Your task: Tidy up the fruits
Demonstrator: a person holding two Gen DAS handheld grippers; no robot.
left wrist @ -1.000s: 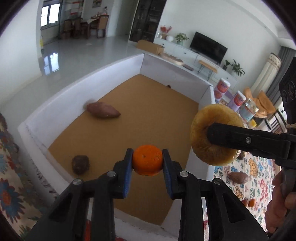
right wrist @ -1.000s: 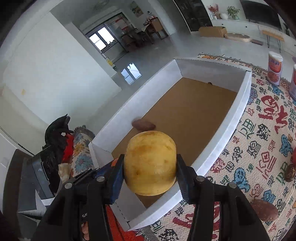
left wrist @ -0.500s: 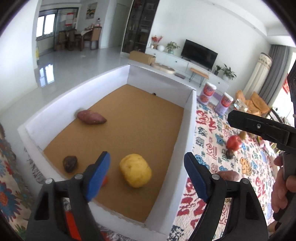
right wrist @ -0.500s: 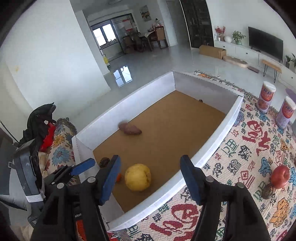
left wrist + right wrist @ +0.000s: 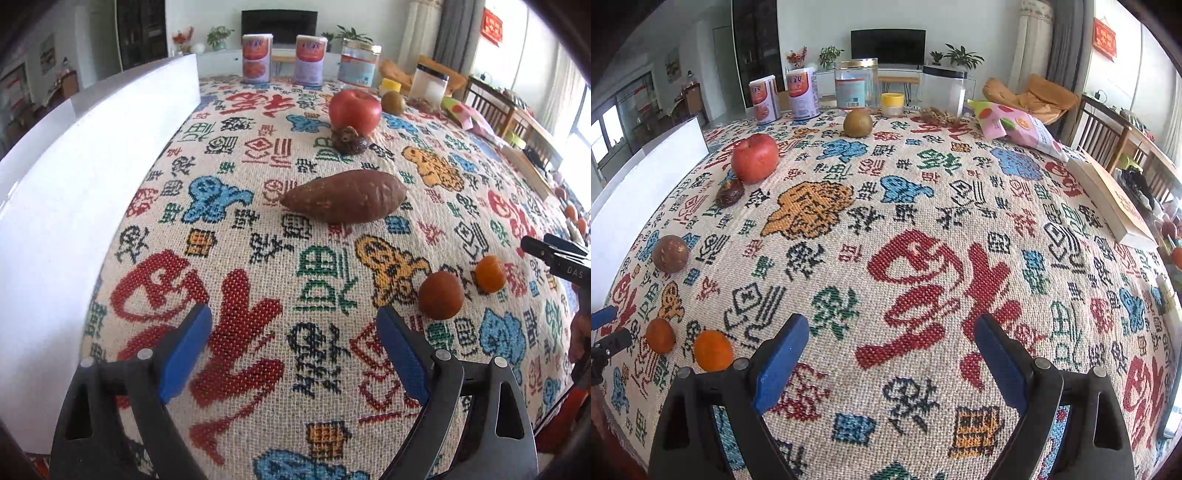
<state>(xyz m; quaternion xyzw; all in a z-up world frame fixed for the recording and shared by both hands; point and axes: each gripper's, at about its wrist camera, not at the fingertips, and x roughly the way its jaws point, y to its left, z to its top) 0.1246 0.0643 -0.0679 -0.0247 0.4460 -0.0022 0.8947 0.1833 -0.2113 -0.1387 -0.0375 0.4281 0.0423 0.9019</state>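
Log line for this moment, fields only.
left gripper: opening, empty | right gripper: opening, empty | on cloth: sweet potato, apple, small orange

Both fruits released, the left gripper [image 5: 291,347] and right gripper [image 5: 890,354] open over the tablecloth [image 5: 923,221].

Bright daylight, window glare at right; fisheye warp, dark corners.
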